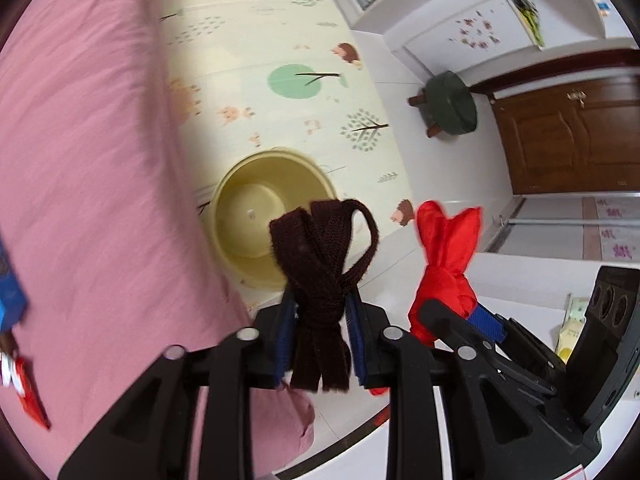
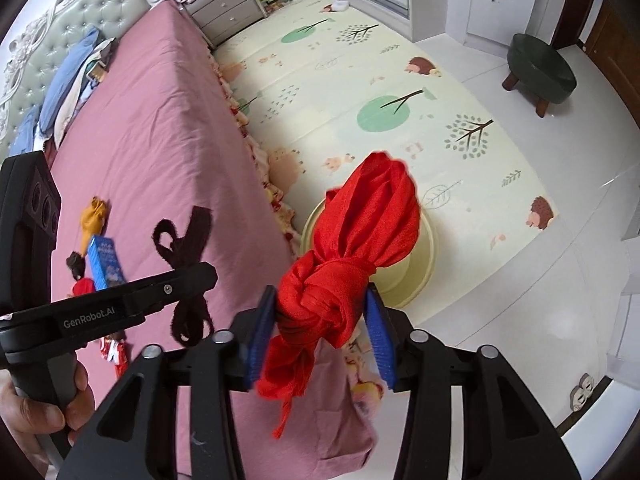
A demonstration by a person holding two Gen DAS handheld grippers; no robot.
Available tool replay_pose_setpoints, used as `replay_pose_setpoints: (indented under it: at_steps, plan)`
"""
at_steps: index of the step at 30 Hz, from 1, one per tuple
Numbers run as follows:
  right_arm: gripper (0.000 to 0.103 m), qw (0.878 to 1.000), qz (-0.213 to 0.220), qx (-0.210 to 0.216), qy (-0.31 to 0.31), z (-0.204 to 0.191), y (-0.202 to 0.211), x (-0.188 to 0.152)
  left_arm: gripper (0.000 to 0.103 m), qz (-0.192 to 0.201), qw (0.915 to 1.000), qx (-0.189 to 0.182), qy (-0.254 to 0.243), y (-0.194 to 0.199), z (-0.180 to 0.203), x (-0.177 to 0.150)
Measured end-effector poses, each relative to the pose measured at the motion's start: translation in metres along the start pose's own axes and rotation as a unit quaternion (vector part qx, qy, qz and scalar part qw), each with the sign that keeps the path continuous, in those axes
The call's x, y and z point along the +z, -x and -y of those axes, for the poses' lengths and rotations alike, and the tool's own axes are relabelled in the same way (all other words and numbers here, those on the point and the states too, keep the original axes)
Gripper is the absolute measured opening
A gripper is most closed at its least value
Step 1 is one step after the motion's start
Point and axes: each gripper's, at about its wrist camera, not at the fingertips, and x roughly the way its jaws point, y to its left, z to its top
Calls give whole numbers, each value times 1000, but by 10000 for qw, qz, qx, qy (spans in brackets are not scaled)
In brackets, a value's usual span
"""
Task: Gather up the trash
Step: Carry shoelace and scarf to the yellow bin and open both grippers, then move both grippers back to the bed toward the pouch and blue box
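My left gripper is shut on a knotted brown fabric strap, held in the air over the bed's edge. The strap and the left gripper also show in the right wrist view. My right gripper is shut on a knotted red cloth; the cloth and the right gripper show in the left wrist view too. A yellow plastic basin stands on the floor mat beside the bed, below both grippers; the red cloth hides most of the basin in the right wrist view.
The pink bed holds a blue box, a mustard cloth knot, a dark knot and red wrappers. A green stool stands on the white tiles near a brown door. A nightstand is at the bed's head.
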Motion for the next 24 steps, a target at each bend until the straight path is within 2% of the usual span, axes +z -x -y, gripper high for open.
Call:
replay_pose_setpoints:
  at_steps: [2, 3, 4, 12, 17, 24]
  plan:
    - [63, 9998, 151, -47, -141, 10, 6, 8, 84, 67, 9995, 282, -91, -3, 6, 9]
    - [63, 9996, 204, -66, -181, 14, 8, 12, 84, 104, 9987, 486, -142, -4, 8, 14]
    - [63, 9995, 215, -127, -206, 19, 9, 16, 84, 120, 9985, 501, -172, -4, 9, 17]
    - [63, 9989, 338, -70, -324, 18, 17, 25, 85, 234, 9991, 354, -61, 15, -5, 17]
    - [63, 9996, 261, -18, -53, -13, 14, 24, 85, 340, 9986, 388, 93, 33, -24, 7]
    - [63, 9987, 222, 246, 397, -75, 15, 14, 85, 605, 9962, 445, 437, 69, -71, -18]
